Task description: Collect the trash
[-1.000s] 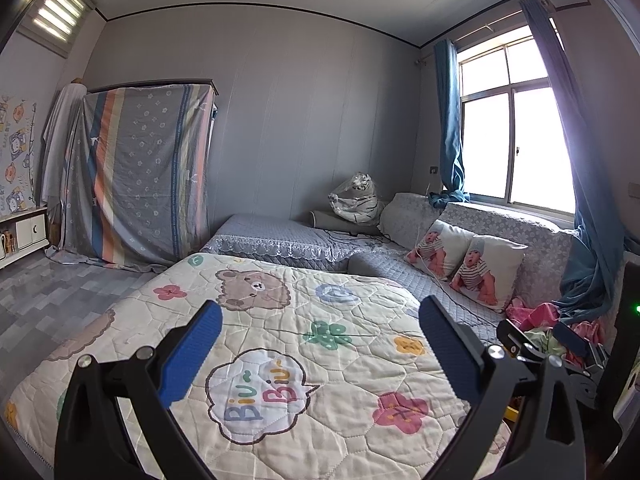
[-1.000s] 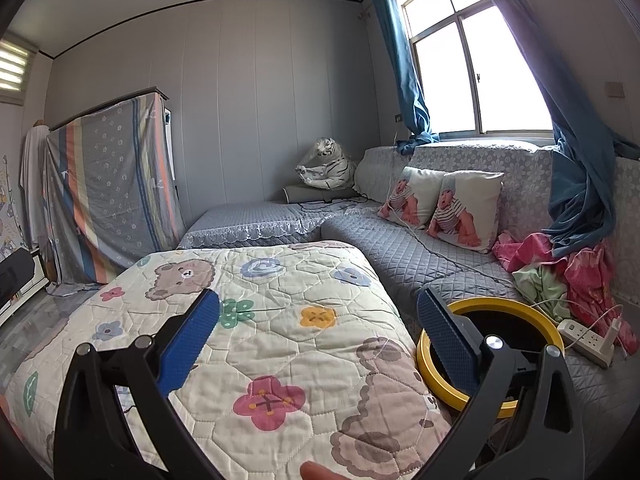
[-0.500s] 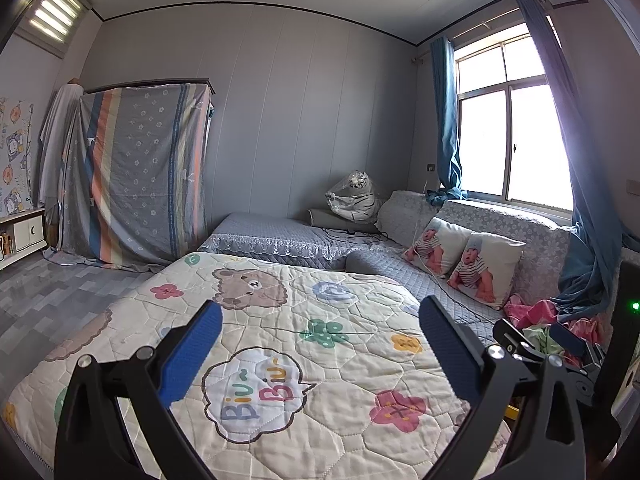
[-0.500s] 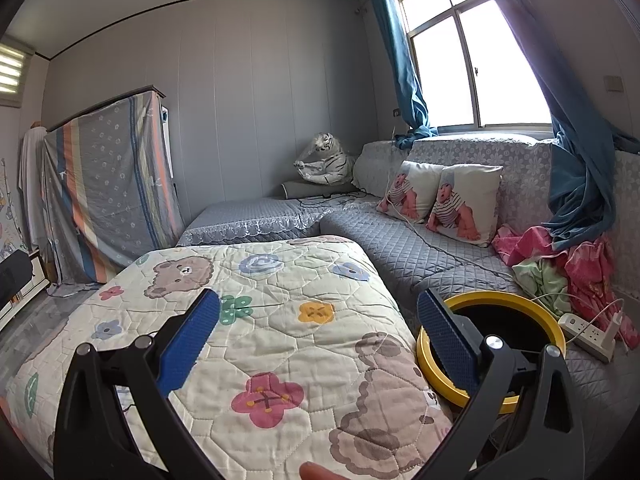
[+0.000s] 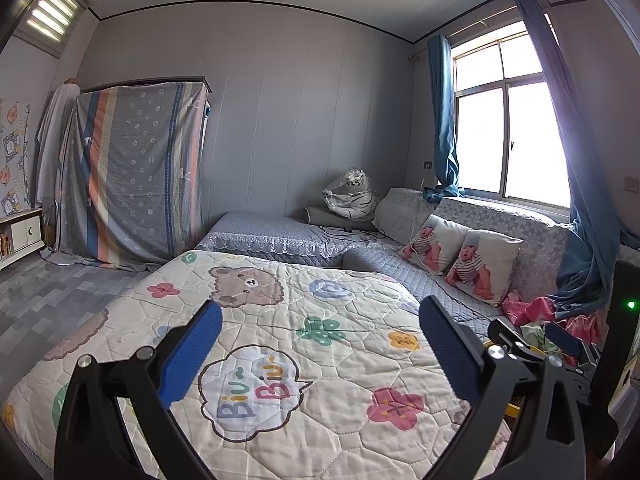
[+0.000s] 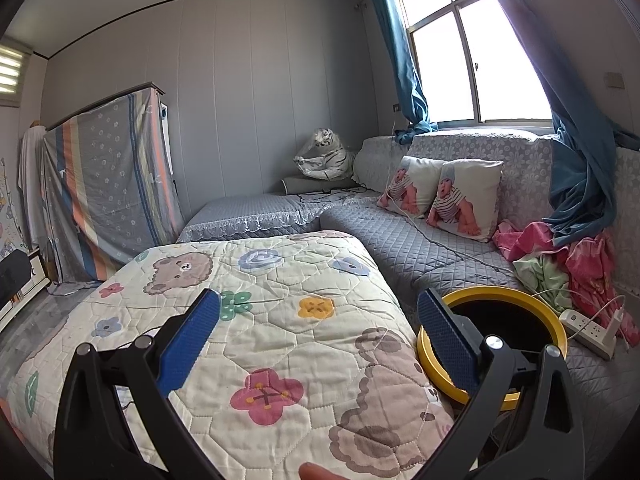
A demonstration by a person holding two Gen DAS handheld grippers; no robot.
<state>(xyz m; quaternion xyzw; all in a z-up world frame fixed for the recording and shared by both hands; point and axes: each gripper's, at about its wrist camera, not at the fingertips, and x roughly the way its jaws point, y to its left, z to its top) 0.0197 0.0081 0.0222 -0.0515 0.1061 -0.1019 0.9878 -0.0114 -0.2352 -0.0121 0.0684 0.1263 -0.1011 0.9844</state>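
Note:
A yellow-rimmed black bin (image 6: 532, 312) stands on the grey quilted sofa at the right edge of the cartoon quilt (image 6: 280, 280); a sliver of its rim shows in the left wrist view. My right gripper (image 6: 318, 320) is open and empty above the quilt, its right finger in front of the bin's rim. My left gripper (image 5: 320, 330) is open and empty over the quilt (image 5: 260, 320), with the other gripper (image 5: 560, 344) at its right. No loose trash shows on the quilt in either view.
Two baby-print pillows (image 6: 444, 196) lean on the sofa back. Pink and green clothes (image 6: 560, 256) and a white power strip (image 6: 588, 326) lie beside the bin. A toy tiger (image 6: 324, 158) sits in the far corner. A striped sheet covers a wardrobe (image 5: 136, 168) at left.
Both views have drifted slightly; the bed and sofa sit a little lower and further in frame. Both grippers stay open and empty.

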